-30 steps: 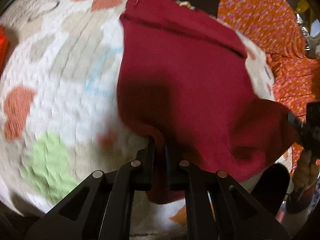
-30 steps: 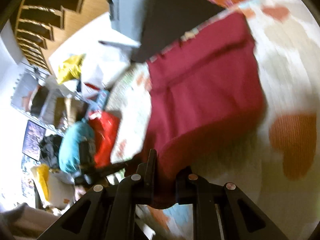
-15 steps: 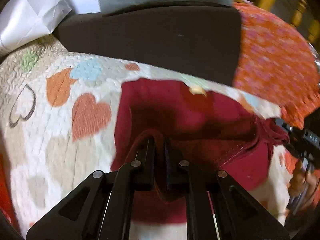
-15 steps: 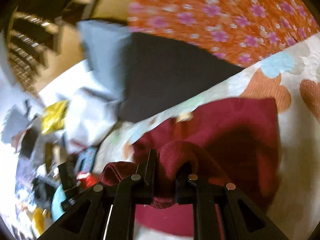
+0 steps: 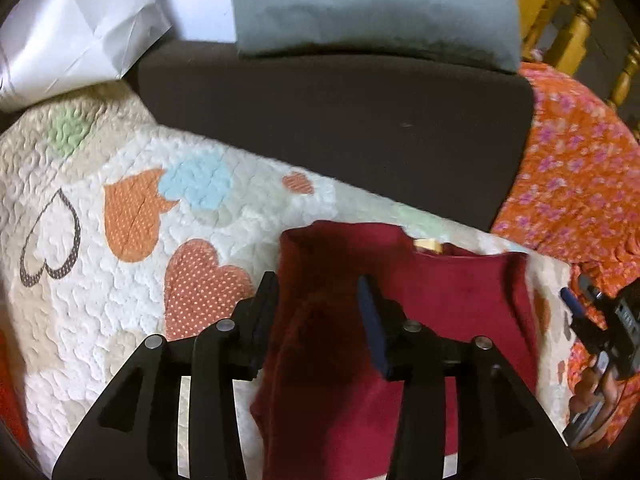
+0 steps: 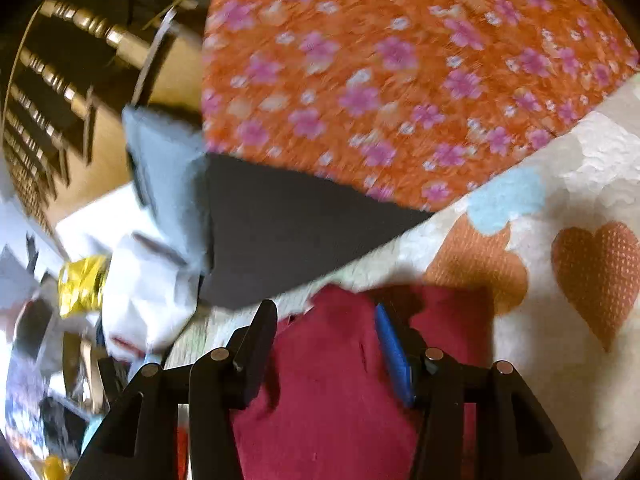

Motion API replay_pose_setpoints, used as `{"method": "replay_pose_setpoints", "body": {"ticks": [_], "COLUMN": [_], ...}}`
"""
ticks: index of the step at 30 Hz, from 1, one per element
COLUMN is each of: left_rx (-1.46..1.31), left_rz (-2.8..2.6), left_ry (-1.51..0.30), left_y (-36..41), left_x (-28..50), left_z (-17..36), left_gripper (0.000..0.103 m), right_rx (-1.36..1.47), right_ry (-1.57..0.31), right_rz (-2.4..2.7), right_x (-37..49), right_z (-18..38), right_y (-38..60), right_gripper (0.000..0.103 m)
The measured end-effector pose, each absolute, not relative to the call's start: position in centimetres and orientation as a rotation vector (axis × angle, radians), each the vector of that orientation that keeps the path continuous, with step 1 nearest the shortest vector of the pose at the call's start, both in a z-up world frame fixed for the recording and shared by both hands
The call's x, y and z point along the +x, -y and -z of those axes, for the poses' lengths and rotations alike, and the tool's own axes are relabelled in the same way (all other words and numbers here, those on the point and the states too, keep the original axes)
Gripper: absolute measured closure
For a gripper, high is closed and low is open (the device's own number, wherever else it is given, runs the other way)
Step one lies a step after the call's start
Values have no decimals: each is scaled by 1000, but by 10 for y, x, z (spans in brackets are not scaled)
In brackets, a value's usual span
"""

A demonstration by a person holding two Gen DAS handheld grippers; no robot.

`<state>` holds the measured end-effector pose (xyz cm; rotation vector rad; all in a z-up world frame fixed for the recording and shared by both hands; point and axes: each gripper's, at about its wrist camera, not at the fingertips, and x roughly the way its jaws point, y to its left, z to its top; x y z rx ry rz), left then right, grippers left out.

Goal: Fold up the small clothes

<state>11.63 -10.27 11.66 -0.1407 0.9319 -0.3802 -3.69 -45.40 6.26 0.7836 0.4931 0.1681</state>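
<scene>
A dark red garment [image 5: 448, 304] lies folded over on a white quilt with coloured hearts [image 5: 120, 280]. My left gripper [image 5: 320, 304] is open, its jaws spread over the garment's near left part, the cloth loose between them. In the right wrist view the same red garment [image 6: 332, 380] lies under my right gripper [image 6: 326, 328], which is also open with the cloth free between its jaws. The right gripper also shows at the right edge of the left wrist view [image 5: 600, 320].
A dark brown cushion [image 5: 340, 120] and a grey-blue cushion [image 5: 372, 4] lie beyond the quilt. An orange flowered cloth [image 5: 580, 184] covers the right side. White paper [image 5: 80, 28] lies far left. Wooden railings [image 6: 60, 60] and clutter stand to the left in the right wrist view.
Both grippers carried the garment's near edge over to its far edge, folding it in half, then opened and let the cloth go.
</scene>
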Motion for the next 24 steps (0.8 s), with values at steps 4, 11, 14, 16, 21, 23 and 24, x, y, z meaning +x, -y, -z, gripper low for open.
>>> {"method": "replay_pose_setpoints", "body": {"ticks": [4,11,14,16,21,23,24], "left_rx": [-87,-3,-12,11,10,15,20], "left_rz": [409,310,289,287,300,295,284], "left_ry": [-923,-1011,-1012,-1003,-975,-976,-979], "left_y": [120,156,154,158,153,146,143], "left_x": [106,142,157,160,147,138,133], "left_z": [-112,-56,-43,-45,-58,-60,-61], "left_gripper": [62,62,62,62,62,62,62], "right_rx": [586,461,562,598,572,488,454], "right_ry": [-591,-695,-684,-701,-618,-658,-685], "right_rz": [-257,48,108,127,6,-17,-18], "right_x": [-30,26,30,27,-22,-36,-38], "right_z": [-61,-26,-11,-8,-36,-37,-31], "right_y": [400,410,446,456,432,411,405], "right_gripper": [54,60,66,66,65,65,65]}}
